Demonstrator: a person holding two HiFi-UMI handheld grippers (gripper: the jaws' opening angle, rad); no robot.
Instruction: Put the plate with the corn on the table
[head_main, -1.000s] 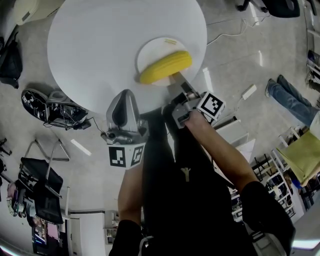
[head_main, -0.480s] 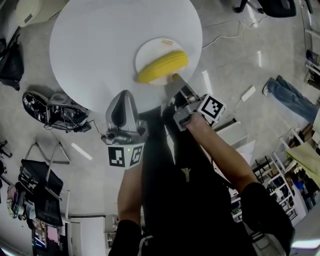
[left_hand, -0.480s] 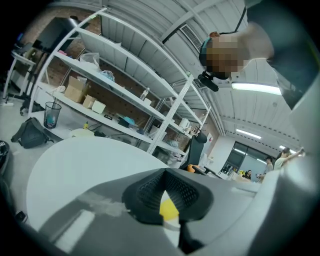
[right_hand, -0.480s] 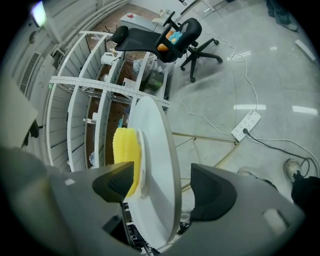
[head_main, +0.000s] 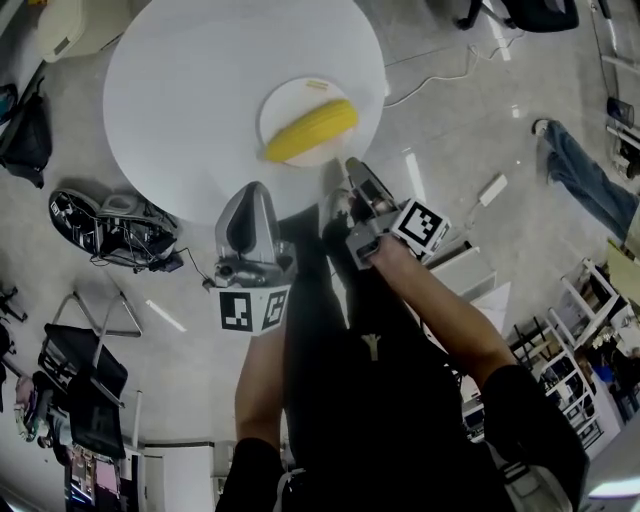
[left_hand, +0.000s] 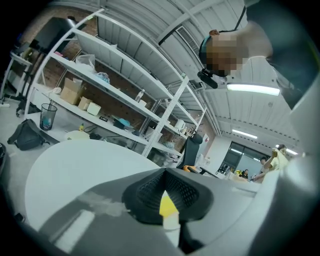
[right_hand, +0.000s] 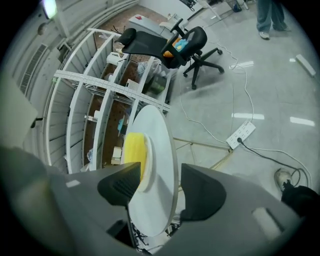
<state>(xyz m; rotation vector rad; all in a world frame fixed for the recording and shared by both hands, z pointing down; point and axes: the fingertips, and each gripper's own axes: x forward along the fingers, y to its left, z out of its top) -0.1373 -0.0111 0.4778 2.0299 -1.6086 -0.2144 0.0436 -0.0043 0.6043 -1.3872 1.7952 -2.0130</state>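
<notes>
Currently listed, by item:

Right gripper (head_main: 350, 165) (right_hand: 157, 187): jaws apart and closing. In the right gripper view the edge of the table (head_main: 200, 90) (right_hand: 161, 145) stands in the gap between them. The near rim of the plate (head_main: 300, 98) (right_hand: 148, 162) lies just by one pad, and no pad visibly presses on either. In the head view its tips sit at the table's near edge, just beside the plate. The right hand (head_main: 383, 243) holds the body from behind, forearm stretched forward and to the left, and the marker cube (head_main: 420, 222) faces up.

Left gripper (head_main: 250, 188) (left_hand: 163, 172): jaws closed tip to tip, nothing held. A sliver of yellow and white shows through the slot below the tips. It is held low in front of the person, apart from the plate, nose pointing at the table's near edge. Its marker cube (head_main: 250, 310) is toward the body.

Plate: white, flat on the round white table, near the edge closest to the person.

Corn (head_main: 312, 130) (right_hand: 134, 150): one yellow cob lying across the plate.
</notes>
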